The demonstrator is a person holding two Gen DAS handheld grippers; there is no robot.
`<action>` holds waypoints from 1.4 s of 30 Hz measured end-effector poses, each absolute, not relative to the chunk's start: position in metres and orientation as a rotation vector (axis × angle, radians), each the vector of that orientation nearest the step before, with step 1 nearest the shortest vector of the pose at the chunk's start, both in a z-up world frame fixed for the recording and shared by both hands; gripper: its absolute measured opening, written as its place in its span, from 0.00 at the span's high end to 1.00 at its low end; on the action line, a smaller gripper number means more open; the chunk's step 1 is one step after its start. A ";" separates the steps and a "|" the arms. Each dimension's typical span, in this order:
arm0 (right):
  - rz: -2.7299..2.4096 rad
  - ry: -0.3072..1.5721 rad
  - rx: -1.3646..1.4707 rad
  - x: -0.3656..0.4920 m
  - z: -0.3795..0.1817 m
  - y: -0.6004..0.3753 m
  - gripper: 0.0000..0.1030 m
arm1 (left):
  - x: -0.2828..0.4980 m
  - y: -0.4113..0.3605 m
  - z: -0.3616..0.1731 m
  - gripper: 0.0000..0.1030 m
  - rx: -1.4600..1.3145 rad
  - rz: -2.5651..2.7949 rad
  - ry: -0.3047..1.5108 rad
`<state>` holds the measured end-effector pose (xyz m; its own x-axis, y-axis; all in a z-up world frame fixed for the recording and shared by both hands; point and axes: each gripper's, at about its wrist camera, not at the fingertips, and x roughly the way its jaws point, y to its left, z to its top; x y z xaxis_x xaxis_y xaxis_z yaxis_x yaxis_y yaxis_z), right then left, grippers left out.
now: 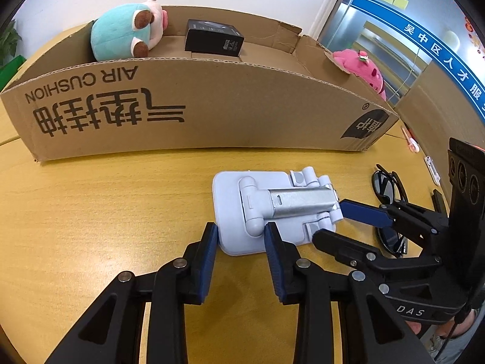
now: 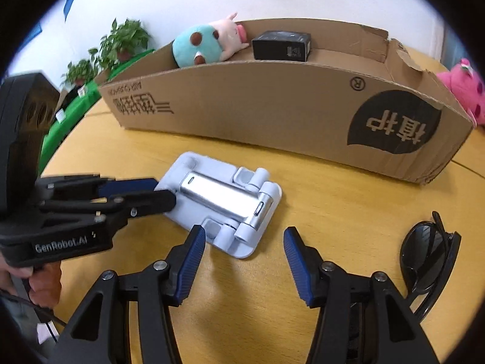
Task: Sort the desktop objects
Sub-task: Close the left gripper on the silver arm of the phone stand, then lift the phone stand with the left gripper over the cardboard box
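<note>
Both grippers at the folded stand, neither closed on it.

Left gripper: blue-padded fingers parted around the near edge of the pale lilac folding phone stand with a silver metal arm, pads just beside it; grip not confirmed. Right gripper: fingers spread wide, holding nothing, left pad near the stand's corner. Stand lies flat on the yellow wooden table. Black folded sunglasses lie right of it. Behind: long brown cardboard box holding a teal-and-pink plush toy and a small black carton; a pink plush toy beyond its right end.
</note>
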<state>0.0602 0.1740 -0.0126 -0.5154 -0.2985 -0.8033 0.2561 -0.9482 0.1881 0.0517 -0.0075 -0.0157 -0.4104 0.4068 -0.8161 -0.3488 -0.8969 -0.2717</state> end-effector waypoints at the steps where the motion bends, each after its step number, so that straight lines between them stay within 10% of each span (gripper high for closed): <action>1: -2.489 -0.064 1.327 0.061 -0.013 0.174 0.49 | 0.052 -0.008 -0.016 0.68 -1.364 2.317 -0.083; 5: -2.471 -0.103 1.310 0.060 -0.014 0.174 0.66 | 0.052 -0.008 -0.015 0.68 -1.371 2.318 -0.074; 13: -2.461 -0.174 1.303 0.059 -0.009 0.177 0.64 | 0.041 -0.007 -0.015 0.55 -1.386 2.328 -0.098; 42: -2.553 -0.089 1.242 0.063 0.004 0.168 0.72 | 0.050 -0.008 0.012 0.68 -1.264 2.368 -0.102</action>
<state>0.0628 0.1678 0.0041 -0.5810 -0.2932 -0.7593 0.2398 -0.9531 0.1846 0.0501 -0.0077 0.0121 -0.4778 0.4219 -0.7706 -0.3540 -0.8952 -0.2706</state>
